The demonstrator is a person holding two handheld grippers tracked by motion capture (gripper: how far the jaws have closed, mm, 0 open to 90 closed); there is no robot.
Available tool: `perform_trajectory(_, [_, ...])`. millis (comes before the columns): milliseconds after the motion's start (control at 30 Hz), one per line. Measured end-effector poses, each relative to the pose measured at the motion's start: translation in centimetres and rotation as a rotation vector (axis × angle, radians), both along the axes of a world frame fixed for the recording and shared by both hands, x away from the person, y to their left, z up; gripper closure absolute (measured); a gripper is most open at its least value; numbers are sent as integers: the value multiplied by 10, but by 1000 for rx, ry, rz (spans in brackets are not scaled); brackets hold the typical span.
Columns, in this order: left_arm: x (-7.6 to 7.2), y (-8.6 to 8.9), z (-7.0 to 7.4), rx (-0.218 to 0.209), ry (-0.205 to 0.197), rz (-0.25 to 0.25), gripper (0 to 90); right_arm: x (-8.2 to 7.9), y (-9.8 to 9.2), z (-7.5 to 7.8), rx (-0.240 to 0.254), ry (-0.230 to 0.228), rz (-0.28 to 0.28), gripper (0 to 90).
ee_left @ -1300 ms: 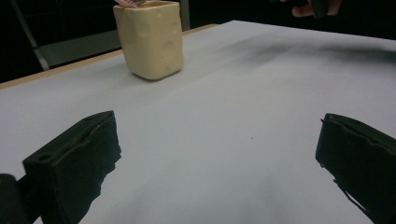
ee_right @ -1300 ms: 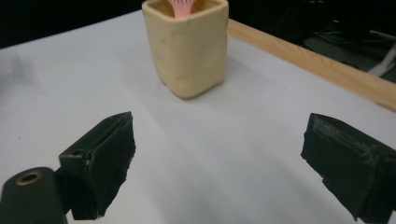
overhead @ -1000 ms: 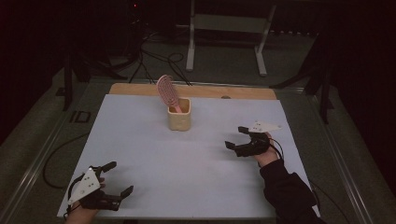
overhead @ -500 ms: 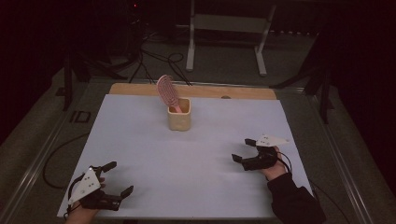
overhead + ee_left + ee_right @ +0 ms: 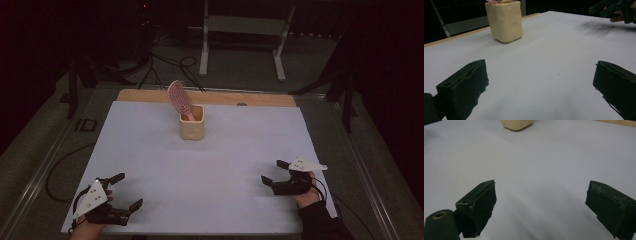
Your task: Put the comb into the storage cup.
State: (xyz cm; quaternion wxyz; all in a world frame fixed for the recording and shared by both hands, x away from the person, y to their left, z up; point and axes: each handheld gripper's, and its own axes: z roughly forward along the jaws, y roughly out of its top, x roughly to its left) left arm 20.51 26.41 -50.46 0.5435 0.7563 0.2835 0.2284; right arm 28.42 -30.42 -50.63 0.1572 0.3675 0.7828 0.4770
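High view. One cup (image 5: 192, 122), cream, squarish, standing upright on the white sheet (image 5: 210, 150) toward the far middle of the table (image 5: 150, 96). Contents: one pink hairbrush (image 5: 179, 99), handle down inside the cup, bristled head sticking up and leaning to the left over the rim. A strip of bare wood shows along the table's far edge behind the cup. Your left gripper (image 5: 123, 191) rests at the near left corner of the sheet, grey plate on top, jaws apart and holding nothing. Your right gripper (image 5: 271, 171) sits at the near right, your hand (image 5: 305, 192) behind it, jaws apart and holding nothing. Both grippers are well apart from the cup.

Left gripper view. Your two black jaws rise wide apart from the bottom corners, bare white sheet between them. The cup (image 5: 504, 20) stands at upper left, dimpled walls, well beyond the jaws; a sliver of the pink hairbrush (image 5: 494, 1) shows above its rim. Your right gripper (image 5: 606, 8) appears at the upper right corner, a faint shadow on the sheet beneath it.

Right gripper view. Your two black jaws stand wide apart, with bare sheet between them. The rounded base of the cup (image 5: 517, 124) shows at the top edge, far ahead; its contents cannot be seen here. A strip of wood marks the upper right corner.
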Motion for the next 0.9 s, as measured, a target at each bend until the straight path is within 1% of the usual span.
perform_trajectory(100, [0,0,0,2,-1,-1,0,-8,-5,-1,-3,-2,-17,91])
perform_trajectory(167, [0,0,0,0,2,0,0,-13,-7,-3,-14,-10,-30,91])
perform_trajectory(333, [0,0,-1,2,1,0,0,-22,-8,-5,-46,-12,-47,91])
perform_trajectory(433, [0,0,-1,5,1,-1,0,-25,-10,-5,-26,-14,-55,91])
perform_trajectory(533, [0,-1,-1,8,1,-4,0,-26,-10,-5,-33,-29,-54,91])
perform_trajectory(600, [0,-1,-1,10,1,-7,0,-24,-9,-5,-25,-28,-54,91])
perform_trajectory(700, [0,-1,-1,11,3,-7,0,-22,-7,-8,-40,-28,-40,91])
perform_trajectory(900, [1,-2,-1,11,3,-6,0,-22,-7,-8,-33,-30,-31,91])
